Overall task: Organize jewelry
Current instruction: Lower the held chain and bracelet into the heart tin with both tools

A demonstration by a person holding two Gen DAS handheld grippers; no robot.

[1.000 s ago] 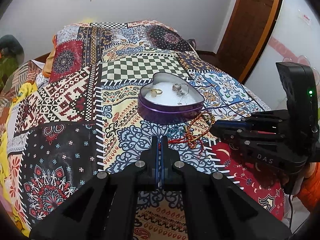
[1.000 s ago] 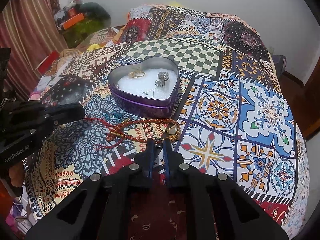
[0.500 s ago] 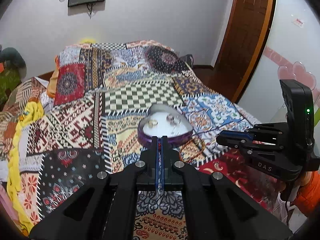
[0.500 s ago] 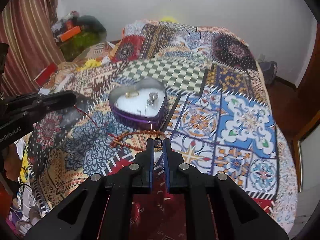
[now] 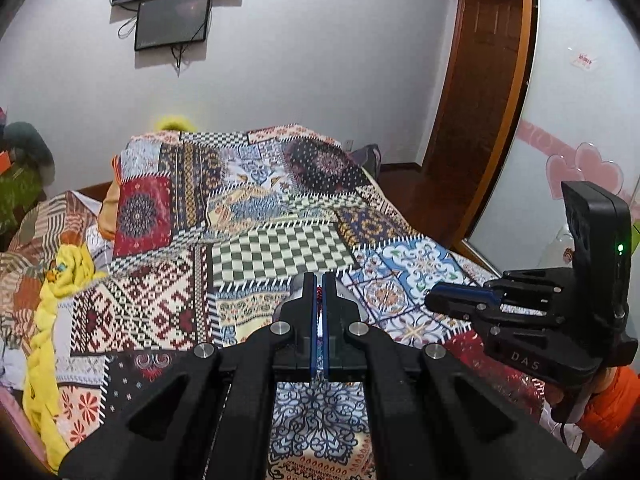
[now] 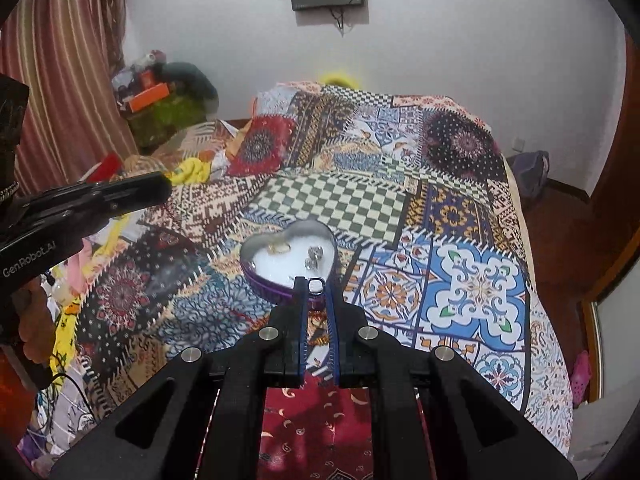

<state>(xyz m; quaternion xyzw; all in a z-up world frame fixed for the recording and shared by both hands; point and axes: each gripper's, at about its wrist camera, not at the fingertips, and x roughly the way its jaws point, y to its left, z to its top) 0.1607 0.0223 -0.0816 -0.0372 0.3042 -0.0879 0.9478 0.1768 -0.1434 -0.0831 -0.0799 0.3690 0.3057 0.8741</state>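
My left gripper is shut on a red beaded cord, one end of a braided red-and-orange necklace. My right gripper is shut on a silver metal ring at the necklace's other end. Both are held up above the quilt. Below the right gripper's tips sits a purple heart-shaped tin with a white lining, holding a gold ring and silver pieces. In the left wrist view my fingers hide most of the tin. Each view shows the other gripper from the side: right gripper, left gripper.
A patchwork quilt covers the bed. Yellow braided cloth and piled clutter lie at the bed's left. A wall screen hangs behind, and a wooden door stands right. An orange sleeve shows behind the right gripper.
Both grippers have risen and tilted up, lifting the necklace off the quilt. The heart tin now sits lower and smaller in both views, behind the fingertips.
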